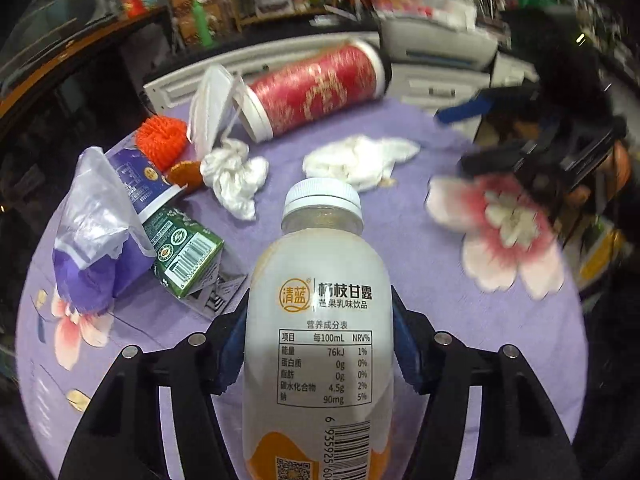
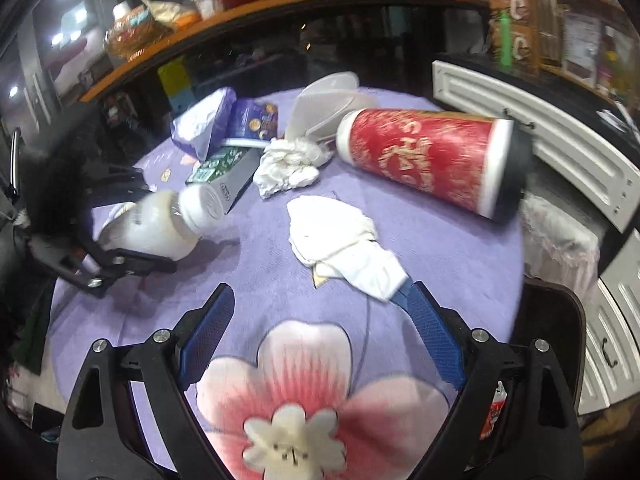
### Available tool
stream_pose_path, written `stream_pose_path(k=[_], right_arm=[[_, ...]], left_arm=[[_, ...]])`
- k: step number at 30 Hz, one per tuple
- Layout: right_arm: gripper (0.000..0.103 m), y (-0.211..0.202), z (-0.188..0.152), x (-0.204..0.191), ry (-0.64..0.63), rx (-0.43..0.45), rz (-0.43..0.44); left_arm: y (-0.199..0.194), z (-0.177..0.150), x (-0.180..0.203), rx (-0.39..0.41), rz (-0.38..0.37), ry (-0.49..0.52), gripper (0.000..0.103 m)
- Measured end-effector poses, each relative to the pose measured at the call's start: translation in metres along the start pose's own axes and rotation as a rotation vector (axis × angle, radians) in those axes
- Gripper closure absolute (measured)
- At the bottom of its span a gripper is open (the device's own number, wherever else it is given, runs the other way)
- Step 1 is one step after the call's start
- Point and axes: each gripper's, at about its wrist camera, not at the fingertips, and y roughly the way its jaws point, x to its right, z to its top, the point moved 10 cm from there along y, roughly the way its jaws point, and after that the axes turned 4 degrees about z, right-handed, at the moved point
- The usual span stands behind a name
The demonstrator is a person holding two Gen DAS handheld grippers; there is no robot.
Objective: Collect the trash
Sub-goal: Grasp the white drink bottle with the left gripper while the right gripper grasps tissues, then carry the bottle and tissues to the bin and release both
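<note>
Left wrist view: we look down along the left gripper (image 1: 318, 360) at a round table covered in a purple cloth (image 1: 420, 264) printed with pink flowers. A white plastic drink bottle (image 1: 318, 320) with a white cap lies lengthwise between our two blue pads (image 1: 230, 354), cap pointing away from us. Both pads sit against the bottle's sides, so the jaws are clamped on it. Beyond the cap lies a flattened white tissue (image 1: 360, 160); to its left is a crumpled white tissue (image 1: 236, 180). Further back a red cylindrical canister (image 1: 316, 92) lies on its side, with a clear plastic lid (image 1: 210, 112) tilted against its near end. On the left edge we see a purple carton (image 1: 136, 184) with a plastic bag (image 1: 92, 216) draped over it, a green carton (image 1: 184, 252) beside it, and an orange foam net (image 1: 162, 142) behind. At the right, blurred, is the right gripper (image 1: 532, 148).

Right wrist view: the right gripper (image 2: 320, 336) hangs over a large pink flower print (its jaws stand wide apart, nothing between them). The tip of its right-hand finger (image 2: 432, 332) just meets the near corner of the flattened white tissue (image 2: 344, 240), which lies straight ahead. At the left, the left gripper (image 2: 116, 240) holds the bottle (image 2: 168, 220) low over the cloth (image 2: 440, 248). Behind are the crumpled tissue (image 2: 288, 168), the green carton (image 2: 216, 164), the purple carton (image 2: 252, 120), the clear lid (image 2: 328, 104) and, to the right, the red canister (image 2: 432, 156).
</note>
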Motion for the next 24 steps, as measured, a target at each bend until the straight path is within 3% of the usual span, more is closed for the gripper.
stream_pose_path(k=[7,10,14,18,24], right_arm=[[0.018,0.036,0.011,0.001,-0.072,-0.078,-0.057],[0.028,0.05,0.015,0.007,-0.079,-0.107,-0.087],[0.042,0.062,0.015,0.013,-0.079,-0.137,-0.112],[0.064,0.059,0.015,0.016,-0.075,-0.117,-0.124],[0.083,0.05,0.008,0.021,-0.025,-0.079,-0.099]], left_arm=[[-0.022,0.017,0.002,0.166,-0.032,-0.228,0.042],[-0.024,0.024,-0.006,0.213,0.022,-0.269,0.042],[-0.027,0.027,-0.006,0.245,0.021,-0.332,0.042],[-0.031,0.025,-0.007,0.255,0.052,-0.351,0.042],[-0.031,0.028,-0.006,0.279,0.06,-0.411,0.042]])
